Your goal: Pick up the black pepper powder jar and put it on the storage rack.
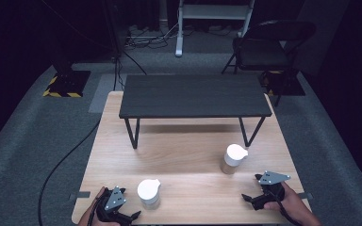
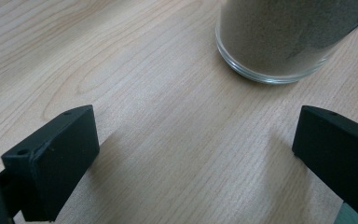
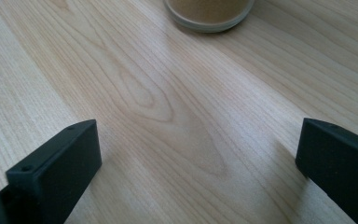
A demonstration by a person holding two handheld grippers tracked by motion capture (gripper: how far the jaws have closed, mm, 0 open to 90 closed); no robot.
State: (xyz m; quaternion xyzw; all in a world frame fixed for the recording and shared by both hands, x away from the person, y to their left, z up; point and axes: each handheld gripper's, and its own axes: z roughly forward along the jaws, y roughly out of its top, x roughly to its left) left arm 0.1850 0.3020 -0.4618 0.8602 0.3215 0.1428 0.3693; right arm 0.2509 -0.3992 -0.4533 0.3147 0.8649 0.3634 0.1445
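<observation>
Table (image 1: pixel 188 165): light wooden top, grain visible; carried everything listed below.
Left jar (image 1: pixel 149 193): clear glass with a white lid, stood upright near the table's near edge, left of its middle; sandy brown filling seen through the glass in the left gripper view (image 2: pixel 279 39).
Right jar (image 1: pixel 233 159): same make, white lid, upright, right of the table's middle and farther from the near edge than the left jar; its base showed in the right gripper view (image 3: pixel 209 14) with tan filling.
Left gripper (image 1: pixel 122 217): rested at the near left corner of the table, held in the person's left hand, just beside the left jar and apart from it; jaws stood wide with only bare wood between them (image 2: pixel 191 154).
Right gripper (image 1: pixel 252 197): lay near the near right corner, held in the person's right hand (image 1: pixel 294 202), near the right jar but apart from it; jaws spread wide, nothing between them but tabletop (image 3: pixel 196 158).
Dark shelf (image 1: pixel 193 96): black low stand on thin black legs, set across the far half of the table, its top bare.
Chair (image 1: pixel 264 47): dark folding seat on the grey carpet beyond the table's far right corner.
</observation>
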